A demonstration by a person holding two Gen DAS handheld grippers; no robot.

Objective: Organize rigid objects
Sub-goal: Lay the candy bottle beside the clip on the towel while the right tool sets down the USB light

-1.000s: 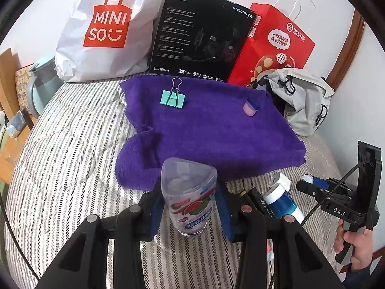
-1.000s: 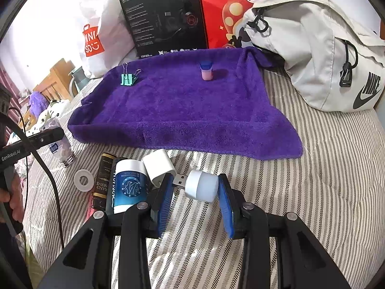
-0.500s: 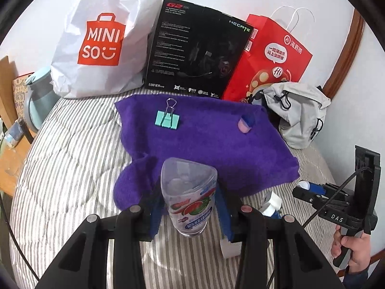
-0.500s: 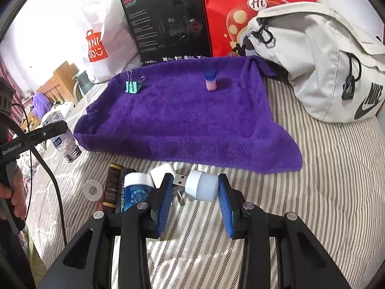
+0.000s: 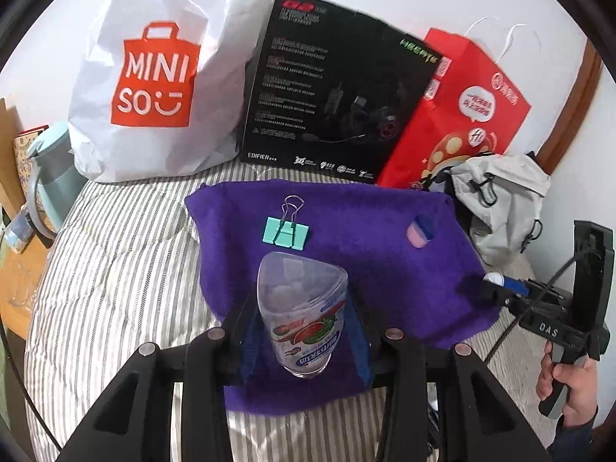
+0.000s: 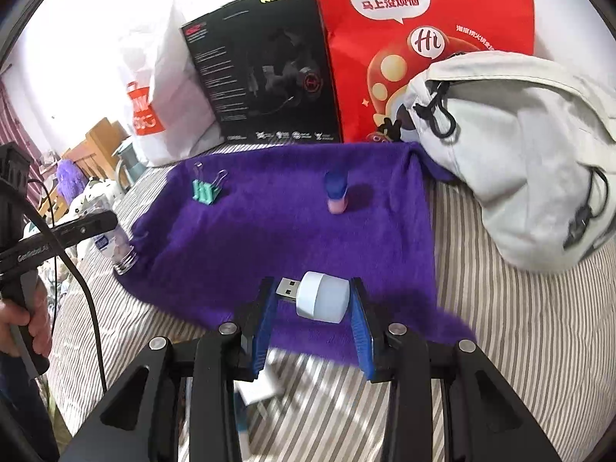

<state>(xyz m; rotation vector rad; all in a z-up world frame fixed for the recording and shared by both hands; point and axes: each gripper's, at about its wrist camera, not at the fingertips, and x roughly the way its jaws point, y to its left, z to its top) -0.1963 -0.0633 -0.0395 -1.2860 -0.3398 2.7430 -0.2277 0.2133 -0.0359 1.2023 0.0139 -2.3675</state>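
We've got the left gripper [image 5: 304,335] clamped on the clear gum bottle [image 5: 302,312] and the right gripper [image 6: 312,319] pinching the USB light [image 6: 321,302], both over the purple towel's [image 6: 292,223] near edge, so lower them gently, well apart from the binder clip [image 6: 206,190].

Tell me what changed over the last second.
Both grippers carried their loads forward over the purple towel: the left gripper with the clear container, the right gripper with the white USB light. Binder clip and pink-blue tube stayed put.
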